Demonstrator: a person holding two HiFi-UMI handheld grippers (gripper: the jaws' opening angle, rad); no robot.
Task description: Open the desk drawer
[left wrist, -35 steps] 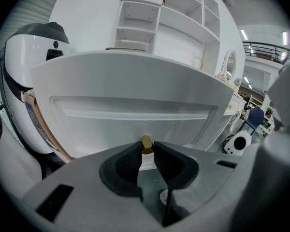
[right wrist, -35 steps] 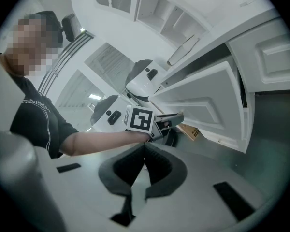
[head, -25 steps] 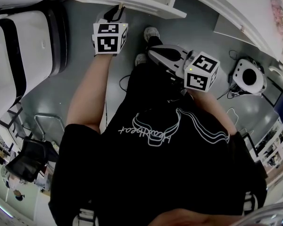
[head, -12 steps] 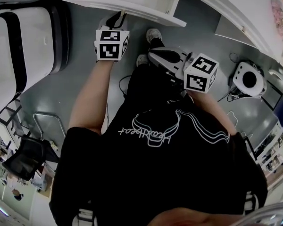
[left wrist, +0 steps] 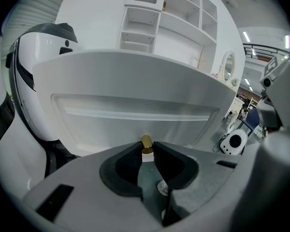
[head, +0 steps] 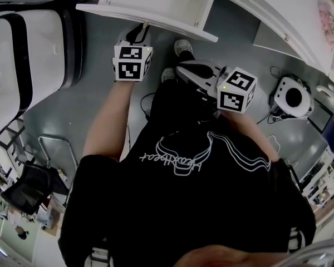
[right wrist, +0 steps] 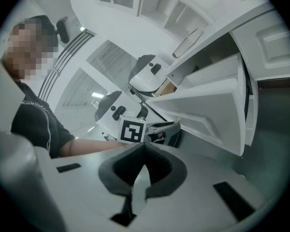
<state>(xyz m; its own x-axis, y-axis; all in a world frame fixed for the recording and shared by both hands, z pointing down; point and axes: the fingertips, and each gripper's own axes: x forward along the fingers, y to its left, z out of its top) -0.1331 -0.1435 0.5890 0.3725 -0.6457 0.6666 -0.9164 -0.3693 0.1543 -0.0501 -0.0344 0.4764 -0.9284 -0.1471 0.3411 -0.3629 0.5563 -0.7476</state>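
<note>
The left gripper is clenched on the small brass-coloured round knob, its dark pads only slightly apart and pressing the knob from both sides. Straight ahead of its jaws rises the front panel of the white wooden desk drawer, which stands pulled out from the bench. The right gripper has its jaw tips together with nothing between them, the drawer ahead and to its right.
</note>
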